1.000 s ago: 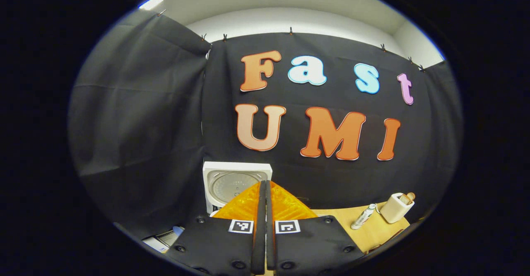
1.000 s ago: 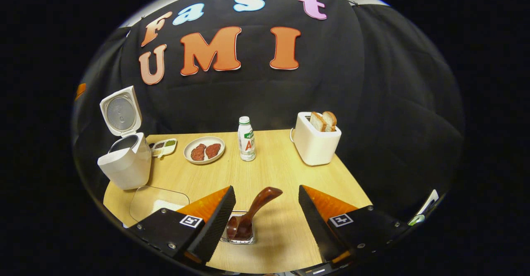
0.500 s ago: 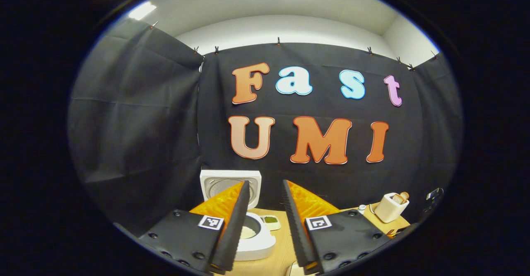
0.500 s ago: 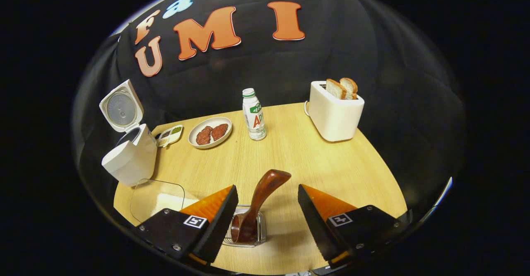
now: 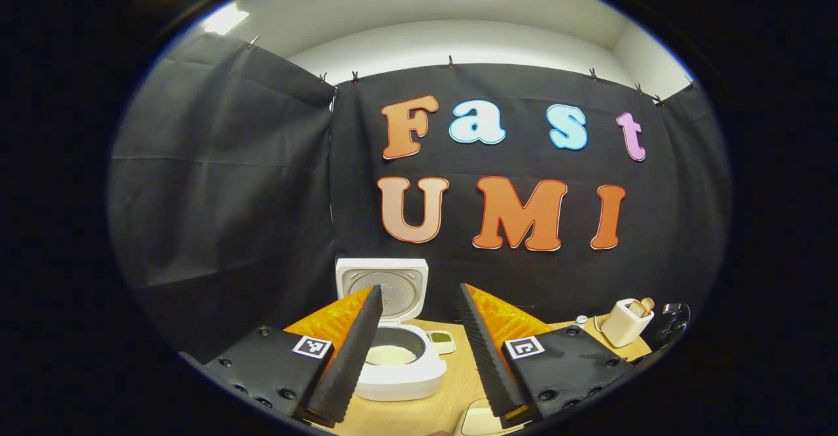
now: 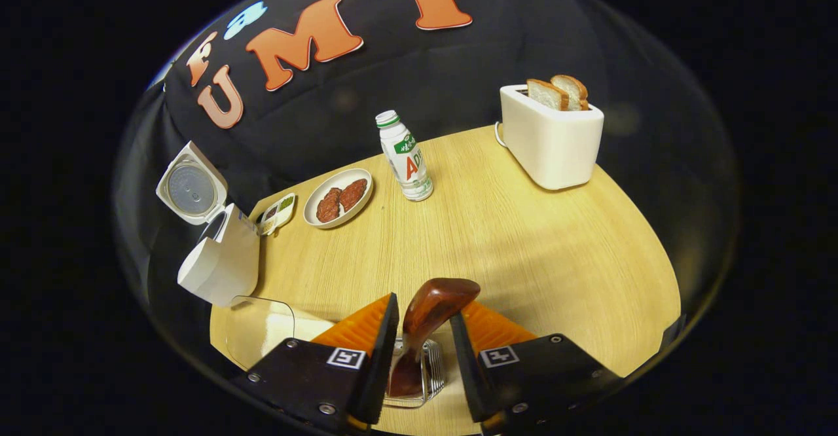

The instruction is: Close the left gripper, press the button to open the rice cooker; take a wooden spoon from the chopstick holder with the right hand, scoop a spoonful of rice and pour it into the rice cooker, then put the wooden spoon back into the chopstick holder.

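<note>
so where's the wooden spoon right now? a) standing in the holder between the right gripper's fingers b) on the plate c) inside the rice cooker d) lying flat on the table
a: the wooden spoon stands in the clear chopstick holder, between the right gripper fingers.

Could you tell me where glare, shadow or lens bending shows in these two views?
Left gripper view: a ceiling light glares at upper left, and the wall's top edge bows. Right gripper view: the table curves like a dome with a bright sheen mid-surface; the toaster and bottle lean outward, sharp.
</note>
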A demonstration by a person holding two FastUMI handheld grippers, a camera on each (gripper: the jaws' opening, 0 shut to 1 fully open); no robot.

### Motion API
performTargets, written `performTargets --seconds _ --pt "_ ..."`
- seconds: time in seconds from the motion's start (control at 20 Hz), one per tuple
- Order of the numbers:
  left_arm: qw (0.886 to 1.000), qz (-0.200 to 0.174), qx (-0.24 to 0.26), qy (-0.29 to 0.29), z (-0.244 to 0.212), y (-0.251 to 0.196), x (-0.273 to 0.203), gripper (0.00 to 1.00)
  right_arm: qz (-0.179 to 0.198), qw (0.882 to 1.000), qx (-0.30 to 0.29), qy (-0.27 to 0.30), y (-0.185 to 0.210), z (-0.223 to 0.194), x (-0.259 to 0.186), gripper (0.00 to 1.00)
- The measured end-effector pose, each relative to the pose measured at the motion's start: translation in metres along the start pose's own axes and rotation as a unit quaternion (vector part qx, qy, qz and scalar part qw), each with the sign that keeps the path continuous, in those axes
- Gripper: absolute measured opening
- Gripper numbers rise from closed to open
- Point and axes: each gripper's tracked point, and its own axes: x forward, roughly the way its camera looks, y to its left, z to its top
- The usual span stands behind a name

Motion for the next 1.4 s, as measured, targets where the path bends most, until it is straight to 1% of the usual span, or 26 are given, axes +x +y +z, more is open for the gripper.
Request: performTargets --seconds 0.05,0.1,0.25,0.5,0.65,0.75,0.8,0.85,0.95,1.1,1.15,1.3,1.4 --pt "1.000 0.001 -0.001 0.003 -0.002 0.000 0.000 0.82 0.008 1.000 0.006 0.005 0.002 -0.002 0.003 0.44" --pt "1.000 0.002 -0.003 0.005 -0.003 0.001 0.000 0.82 0.009 1.000 0.011 0.007 0.002 -0.003 0.007 0.42" --pt "1.000 0.003 -0.002 0.009 -0.007 0.001 0.004 0.82 0.019 0.999 0.036 0.002 0.004 -0.004 0.009 0.32" --pt "1.000 -0.010 -0.003 0.017 -0.012 -0.009 0.014 0.82 0.049 0.995 0.083 -0.006 0.010 -0.007 -0.004 0.23" --pt "0.999 -0.028 -0.006 0.023 -0.018 -0.019 0.022 0.82 0.046 0.994 0.096 -0.032 0.005 -0.011 -0.017 0.23" --pt "0.999 -0.038 -0.015 0.030 -0.022 -0.025 0.029 0.82 0.052 0.992 0.106 -0.049 0.007 -0.015 -0.024 0.22" --pt "0.998 -0.043 -0.017 0.031 -0.022 -0.028 0.032 0.82 0.050 0.991 0.112 -0.056 0.006 -0.017 -0.026 0.23" --pt "0.998 -0.049 -0.017 0.032 -0.022 -0.032 0.035 0.82 0.047 0.990 0.116 -0.061 0.006 -0.017 -0.026 0.19" --pt "0.998 -0.061 -0.012 0.030 -0.021 -0.040 0.041 0.82 0.038 0.990 0.116 -0.065 0.007 -0.018 -0.027 0.16" --pt "0.997 -0.078 -0.007 0.027 -0.019 -0.050 0.045 0.81 0.018 0.991 0.107 -0.072 0.010 -0.011 -0.031 0.12" --pt "0.996 -0.082 -0.008 0.027 -0.021 -0.051 0.046 0.81 0.013 0.993 0.099 -0.069 0.013 -0.010 -0.034 0.12" --pt "0.996 -0.085 -0.012 0.031 -0.026 -0.048 0.051 0.82 0.006 0.991 0.086 -0.098 0.024 0.014 -0.051 0.12" --pt "0.996 -0.078 -0.010 0.028 -0.025 -0.040 0.055 0.82 0.002 0.990 0.074 -0.122 0.032 0.030 -0.065 0.12"
